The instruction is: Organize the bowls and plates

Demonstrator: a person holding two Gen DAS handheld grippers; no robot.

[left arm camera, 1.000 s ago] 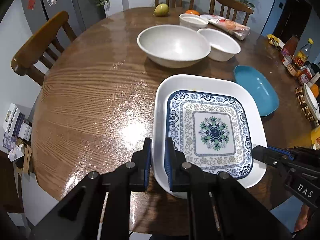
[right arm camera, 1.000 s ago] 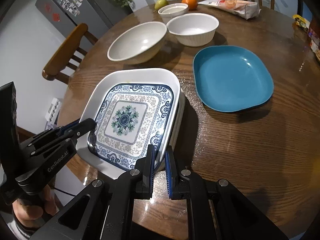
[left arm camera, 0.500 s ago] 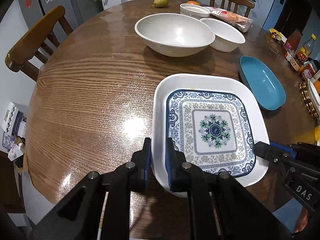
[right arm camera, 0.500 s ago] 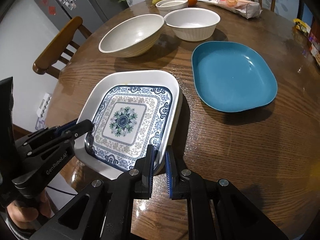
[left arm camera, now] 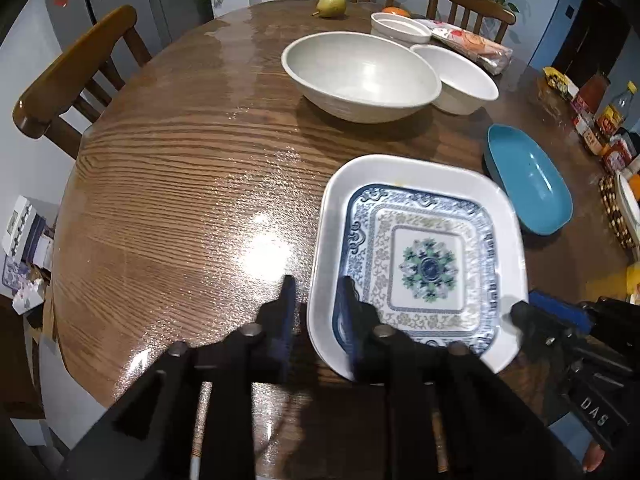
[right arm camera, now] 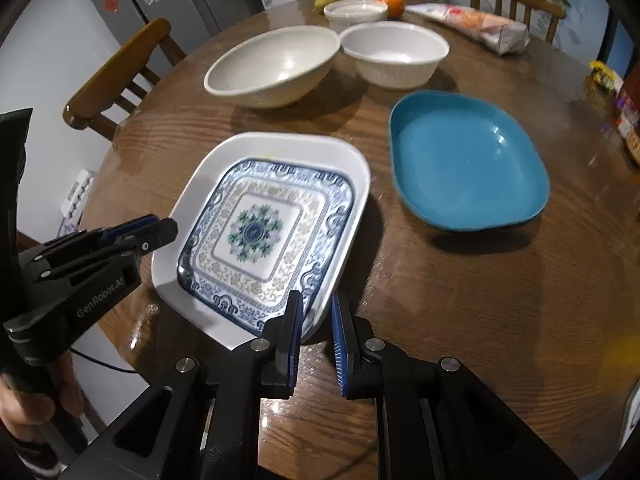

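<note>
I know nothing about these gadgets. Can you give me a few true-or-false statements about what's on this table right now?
1. The patterned plate sits inside the white plate. True.
2. The blue plate is stacked on the white plate. False: it lies apart from it, on the table.
3. The big bowl holds fruit. False: it is empty; the pear and orange lie on the table's far side.
4. The left hand-held gripper and right hand-held gripper are both open at the white plate's rim. True.
</note>
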